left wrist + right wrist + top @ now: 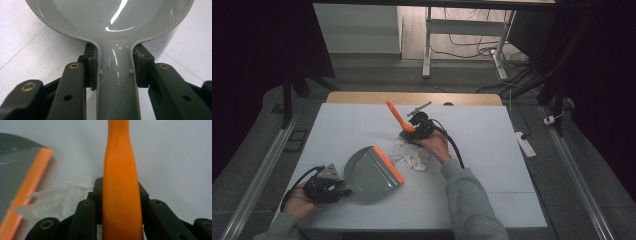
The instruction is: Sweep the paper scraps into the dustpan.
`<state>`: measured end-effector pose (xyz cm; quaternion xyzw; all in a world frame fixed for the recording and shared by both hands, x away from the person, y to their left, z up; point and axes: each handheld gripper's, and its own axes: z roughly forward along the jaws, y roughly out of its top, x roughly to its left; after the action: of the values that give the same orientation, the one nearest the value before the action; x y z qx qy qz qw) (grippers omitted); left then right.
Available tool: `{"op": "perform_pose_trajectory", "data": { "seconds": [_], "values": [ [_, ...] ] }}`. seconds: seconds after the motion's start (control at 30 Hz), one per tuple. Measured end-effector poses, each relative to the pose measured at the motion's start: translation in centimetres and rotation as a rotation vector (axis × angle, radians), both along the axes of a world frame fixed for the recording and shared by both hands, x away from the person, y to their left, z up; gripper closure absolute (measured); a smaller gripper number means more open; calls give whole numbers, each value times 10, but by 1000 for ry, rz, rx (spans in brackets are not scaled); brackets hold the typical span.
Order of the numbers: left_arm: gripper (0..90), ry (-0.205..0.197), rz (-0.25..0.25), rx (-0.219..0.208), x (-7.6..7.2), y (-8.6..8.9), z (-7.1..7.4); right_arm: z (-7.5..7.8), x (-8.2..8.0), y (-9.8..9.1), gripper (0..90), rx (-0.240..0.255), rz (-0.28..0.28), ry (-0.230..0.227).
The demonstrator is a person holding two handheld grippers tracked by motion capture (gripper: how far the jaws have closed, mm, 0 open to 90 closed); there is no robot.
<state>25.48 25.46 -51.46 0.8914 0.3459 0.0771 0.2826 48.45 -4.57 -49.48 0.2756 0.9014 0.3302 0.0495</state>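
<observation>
White table cover [492, 150] over a wooden table, dark floor with cables beyond its far edge.

Left gripper [343, 188] sits near the front left corner, jaws clamped on the handle of the grey dustpan [371, 176]; the left gripper view shows both pads pressed against the handle's sides where it widens into the pan [110, 22]. Pan body lies just ahead and to the right of this gripper, its orange lip [388, 164] facing the table's middle.

Right gripper [412, 131] sits near the centre, jaws closed on an orange brush handle [120, 185], which sticks up and away toward the far edge.

Pile of white paper scraps [409, 156] lies just beside the right gripper on its near side, between it and the orange lip.

Open cover to the right of the right gripper and along the far edge; the front edge is close to the left gripper.
</observation>
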Motion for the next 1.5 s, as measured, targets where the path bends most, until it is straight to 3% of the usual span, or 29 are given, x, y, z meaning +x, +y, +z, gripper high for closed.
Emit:
{"op": "perform_pose_trajectory", "data": {
  "seconds": [0.13, 0.27, 0.5, 0.7, 1.13, 1.5],
  "values": [
    [616, 1, 2, 2, 0, 0, 0, 15, -14, -2, 712, 30, 20, -57],
    [616, 1, 3, -1, 0, 0, 0, 29, -16, -13, 712, 63, -13, -109],
    [616, 7, 1, 3, 1, 0, -1, 37, -16, -31, 711, 95, -92, -156],
    [616, 15, -1, 5, 2, 2, -1, 31, -9, -42, 711, 76, -159, -156],
    [616, 32, -14, 23, 1, 3, -5, 14, -3, -47, 711, 36, -193, -128],
    [616, 41, -26, 22, 9, -4, -5, -4, -3, -15, 712, -13, -161, -96]
  ]
}}
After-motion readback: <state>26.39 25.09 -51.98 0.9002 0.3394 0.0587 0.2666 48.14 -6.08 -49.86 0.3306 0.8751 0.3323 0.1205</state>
